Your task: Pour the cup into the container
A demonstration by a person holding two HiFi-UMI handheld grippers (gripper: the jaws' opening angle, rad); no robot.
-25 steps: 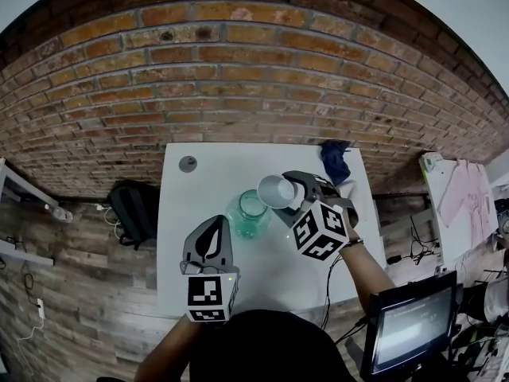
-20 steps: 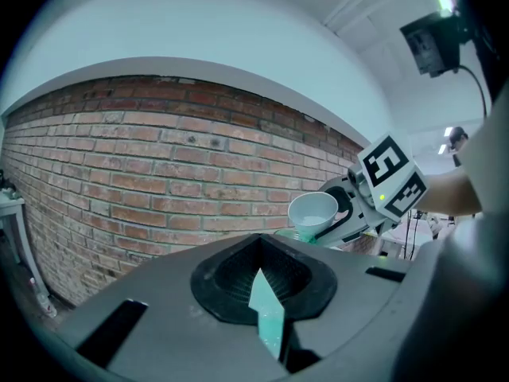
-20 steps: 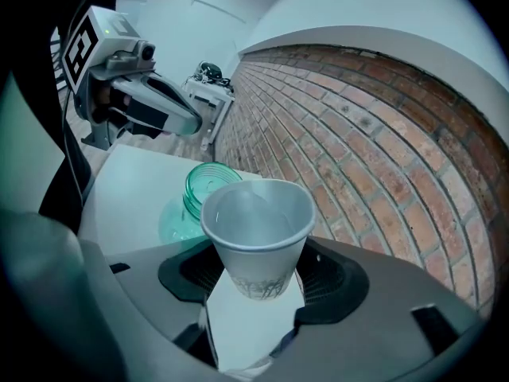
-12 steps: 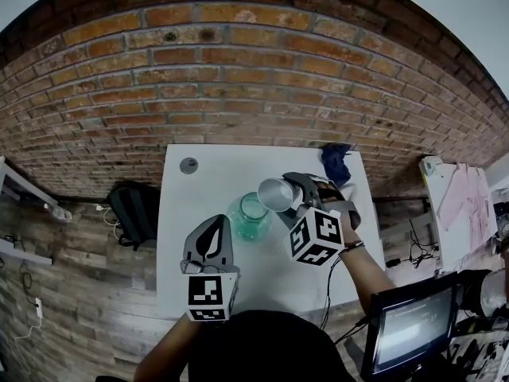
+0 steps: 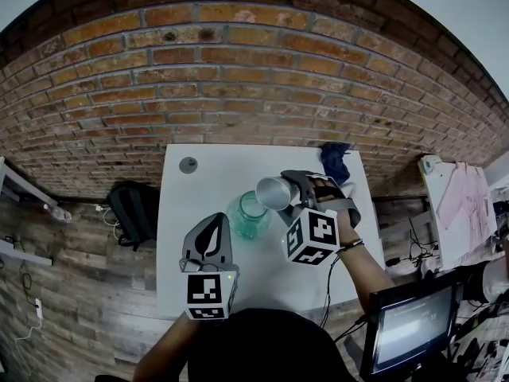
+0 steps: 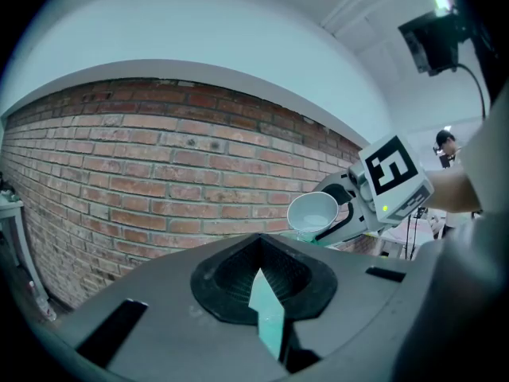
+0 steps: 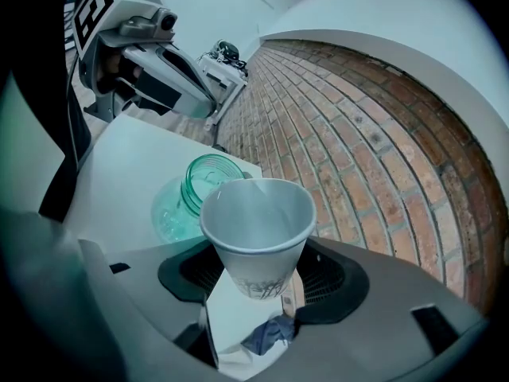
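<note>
Right gripper (image 7: 253, 294) clamped on the white paper cup (image 7: 258, 228) – jaws on either side of its lower part. Cup tipped over, mouth toward the green glass jar (image 7: 191, 188), rim just above and beside the jar's opening. Jar stands upright mid-table (image 5: 203, 183). Left gripper (image 6: 266, 313) jaws together, nothing in them – hangs near the front table edge, apart from the jar. Blue cloth (image 5: 335, 159) at the far right corner, brick wall (image 5: 238, 78) behind.
</note>
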